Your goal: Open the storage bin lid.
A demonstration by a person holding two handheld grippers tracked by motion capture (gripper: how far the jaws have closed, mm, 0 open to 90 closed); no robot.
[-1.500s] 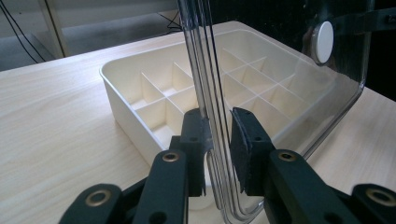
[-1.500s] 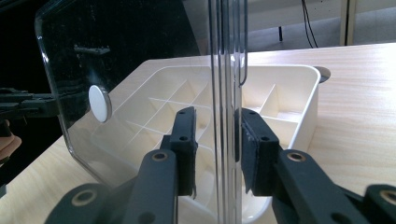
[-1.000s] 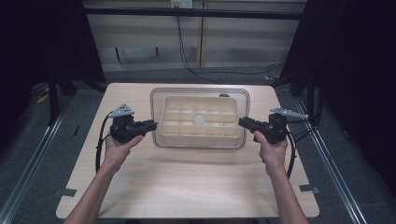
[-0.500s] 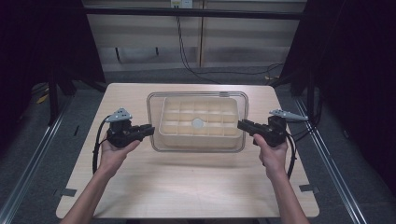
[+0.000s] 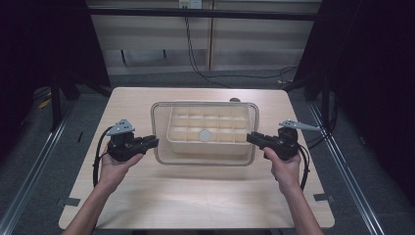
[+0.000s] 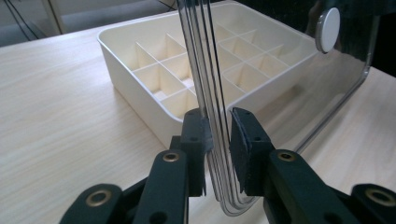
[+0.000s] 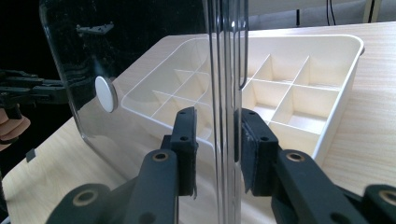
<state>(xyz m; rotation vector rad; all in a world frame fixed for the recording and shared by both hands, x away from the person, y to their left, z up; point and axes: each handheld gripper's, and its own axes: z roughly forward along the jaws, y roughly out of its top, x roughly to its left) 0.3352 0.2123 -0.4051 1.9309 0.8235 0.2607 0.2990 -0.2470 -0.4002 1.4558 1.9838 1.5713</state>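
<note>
Both tongs [image 5: 152,142] [image 5: 251,138] apparently clamping clear lid [image 5: 205,161], over tray [image 5: 208,128]

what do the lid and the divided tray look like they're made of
The lid looks like clear hard plastic, glossy: the tray shows through it and it mirrors the dark room. Its white round knob seems opaque matte plastic. The tray looks like cream moulded plastic, smooth and matte, with thin walls and rounded corners. Acrylic or another plastic, I cannot tell.
</note>
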